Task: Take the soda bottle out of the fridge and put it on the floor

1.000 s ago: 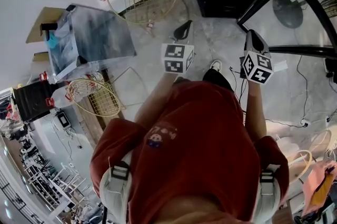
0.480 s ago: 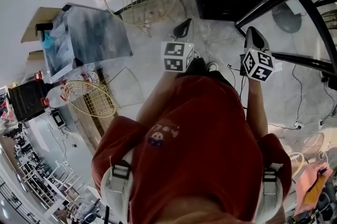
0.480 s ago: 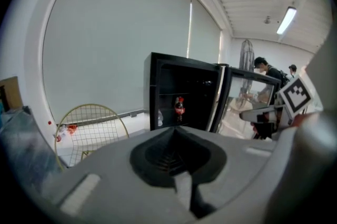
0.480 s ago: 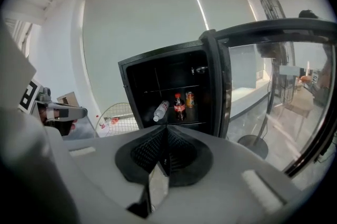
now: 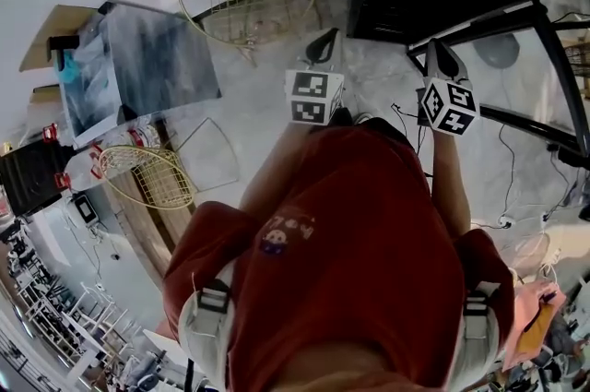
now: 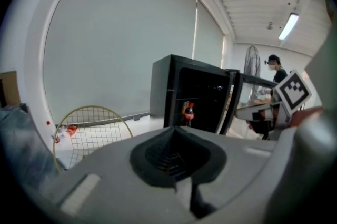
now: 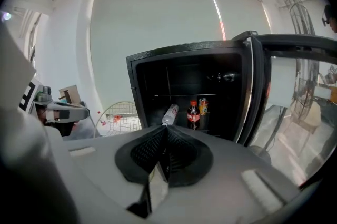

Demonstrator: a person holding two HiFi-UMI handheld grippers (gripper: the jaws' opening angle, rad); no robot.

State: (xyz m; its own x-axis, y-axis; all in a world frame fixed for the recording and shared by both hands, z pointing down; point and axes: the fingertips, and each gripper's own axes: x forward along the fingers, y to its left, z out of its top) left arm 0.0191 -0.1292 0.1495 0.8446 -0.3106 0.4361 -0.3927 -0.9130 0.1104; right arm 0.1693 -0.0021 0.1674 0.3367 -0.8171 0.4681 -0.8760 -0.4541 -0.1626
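Soda bottle stands upright on a shelf inside the black fridge, whose door is open. A can is just beside the soda bottle, and a clear bottle leans at its left. Left gripper and right gripper are in front of the fridge, well apart from the soda bottle. Both pairs of jaws are closed with nothing between them.
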